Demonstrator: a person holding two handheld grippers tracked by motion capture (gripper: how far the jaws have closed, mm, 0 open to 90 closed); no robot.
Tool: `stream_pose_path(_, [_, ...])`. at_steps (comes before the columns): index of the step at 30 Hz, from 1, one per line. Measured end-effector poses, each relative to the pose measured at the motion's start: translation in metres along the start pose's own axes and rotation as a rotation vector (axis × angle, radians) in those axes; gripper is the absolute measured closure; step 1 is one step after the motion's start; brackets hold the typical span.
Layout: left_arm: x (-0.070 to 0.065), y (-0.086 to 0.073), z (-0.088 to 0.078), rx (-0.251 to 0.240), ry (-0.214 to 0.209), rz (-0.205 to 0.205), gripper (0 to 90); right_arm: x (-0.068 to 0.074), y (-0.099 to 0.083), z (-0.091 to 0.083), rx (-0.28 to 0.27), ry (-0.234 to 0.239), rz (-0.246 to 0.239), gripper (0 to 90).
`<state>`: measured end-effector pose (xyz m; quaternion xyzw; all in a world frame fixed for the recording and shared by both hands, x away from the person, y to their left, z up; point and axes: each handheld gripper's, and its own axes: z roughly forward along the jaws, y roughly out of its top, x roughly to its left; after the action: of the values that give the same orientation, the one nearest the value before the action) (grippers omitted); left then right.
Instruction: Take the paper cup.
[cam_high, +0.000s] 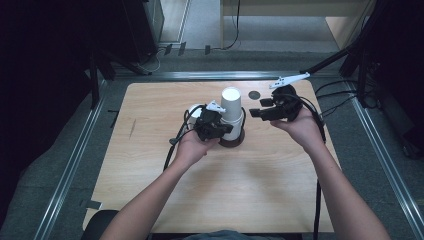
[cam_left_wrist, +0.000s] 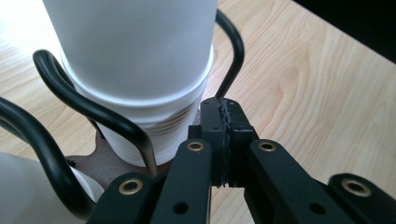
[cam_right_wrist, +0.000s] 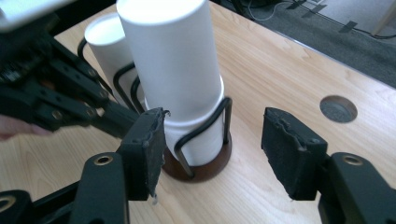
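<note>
My left gripper has its jaws pressed together, clenched on nothing I can see, just beside the black wire cup holder. The left gripper view shows ribbed rims of stacked white paper cups nested inside it. The right gripper view alone shows a second cup behind and the holder's dark round base. My right gripper is released, jaws wide apart, near the stack on the wooden table.

White paper cups, black wire holder on dark brown base, pale wood-grain table, black claws
</note>
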<state>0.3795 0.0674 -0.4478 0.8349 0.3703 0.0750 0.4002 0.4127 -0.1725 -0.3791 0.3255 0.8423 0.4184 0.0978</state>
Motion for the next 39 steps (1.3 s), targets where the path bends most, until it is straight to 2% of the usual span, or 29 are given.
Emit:
stream_pose_path(3, [0.0,-0.001,0.0,-0.012,0.01,0.004,89.5,0.0,0.009,0.003,-0.003,0.007,-0.01,35.8])
stream_pose_path(6, [0.002,-0.002,0.0,-0.025,0.011,-0.004,89.3,0.001,0.018,0.007,-0.004,0.025,-0.019,35.1])
stream_pose_path(7, [0.003,-0.003,0.001,-0.032,0.008,-0.015,89.4,0.002,0.021,0.009,-0.005,0.018,-0.026,35.1])
stream_pose_path(11, [0.002,-0.005,0.002,-0.031,0.022,0.003,89.3,0.005,0.03,0.016,-0.004,0.023,-0.052,33.7])
stream_pose_path(15, [0.004,-0.005,0.002,-0.045,0.024,-0.009,88.1,0.009,0.038,0.024,-0.005,0.05,-0.057,29.4])
stream_pose_path(22, [0.004,-0.005,0.003,-0.061,0.034,-0.013,88.0,0.014,0.048,0.037,0.015,0.043,-0.074,24.1])
stream_pose_path(30, [0.003,-0.005,0.003,-0.06,0.044,-0.001,87.6,0.024,0.062,0.052,0.041,0.051,-0.095,24.1])
stream_pose_path(34, [0.003,-0.006,0.004,-0.059,0.044,-0.002,87.4,0.027,0.064,0.058,0.059,0.038,-0.109,25.6])
stream_pose_path(39, [0.003,-0.006,0.003,-0.059,0.044,-0.005,86.9,0.025,0.063,0.063,0.084,0.03,-0.087,29.4])
